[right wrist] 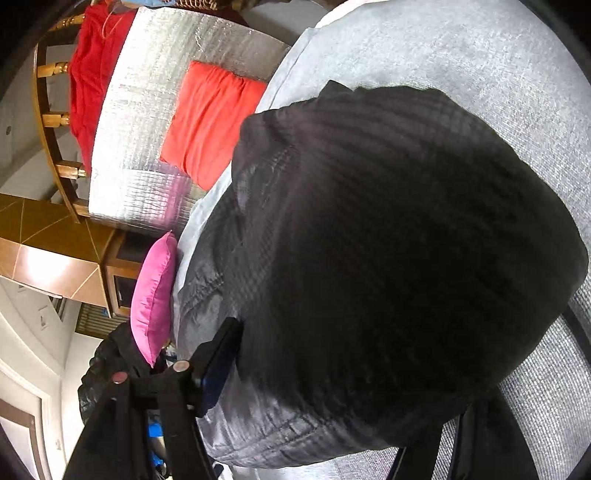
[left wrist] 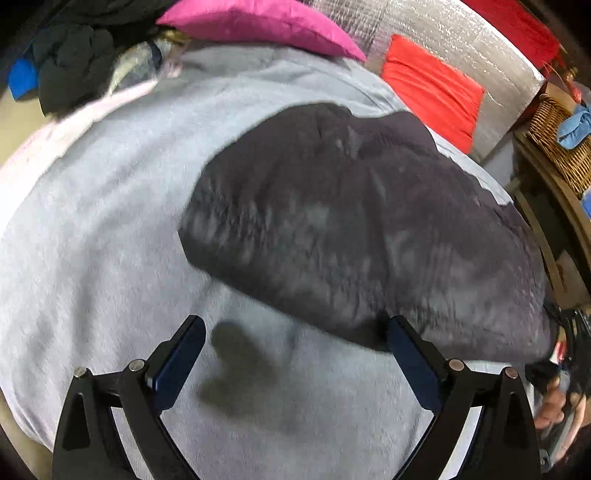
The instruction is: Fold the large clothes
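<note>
On the grey blanket [left wrist: 92, 221] lies the dark quilted jacket [left wrist: 351, 229], folded into a thick bundle. The left gripper [left wrist: 295, 354] hangs released at its near edge, nothing between its jaws. The right gripper [right wrist: 332, 391] straddles the bundle; grip unclear. Beyond the jacket: pink cushion [left wrist: 258, 26], red cushion [left wrist: 432, 92].

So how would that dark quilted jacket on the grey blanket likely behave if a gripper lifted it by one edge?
The dark quilted jacket would probably sag and unfold, since it lies in a soft, rounded bundle. Its stitched, puffy panels suggest it is light for its bulk. The sheen on its shell hints it may slip on the grey blanket.
</note>
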Available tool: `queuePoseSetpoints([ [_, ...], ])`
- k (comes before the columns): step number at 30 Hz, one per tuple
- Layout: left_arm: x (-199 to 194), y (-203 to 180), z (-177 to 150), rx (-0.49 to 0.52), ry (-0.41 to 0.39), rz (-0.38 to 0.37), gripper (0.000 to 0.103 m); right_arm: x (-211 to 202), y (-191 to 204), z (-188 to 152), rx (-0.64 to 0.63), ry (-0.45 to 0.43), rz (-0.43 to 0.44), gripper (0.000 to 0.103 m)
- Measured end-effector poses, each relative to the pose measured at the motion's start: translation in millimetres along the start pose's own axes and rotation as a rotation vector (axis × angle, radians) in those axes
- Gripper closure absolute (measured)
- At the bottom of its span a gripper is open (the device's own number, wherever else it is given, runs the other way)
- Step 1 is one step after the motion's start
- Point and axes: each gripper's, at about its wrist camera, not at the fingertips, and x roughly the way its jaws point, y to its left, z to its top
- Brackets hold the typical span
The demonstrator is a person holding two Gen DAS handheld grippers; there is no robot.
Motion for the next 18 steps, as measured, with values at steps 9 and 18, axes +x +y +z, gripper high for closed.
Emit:
queuePoseSetpoints([
  [9,23.9,9.3,30.1,-0.208,-0.011,-0.145,0.005,-4.3,-7.0,-0.2,-0.009,-0.005,0.016,0.03],
  [18,23.2,22.8,35.0,-0.251,-0.116,-0.212,0.039,-4.0,-0.8,-4.0,-0.034,-0.036,0.004,0.033],
])
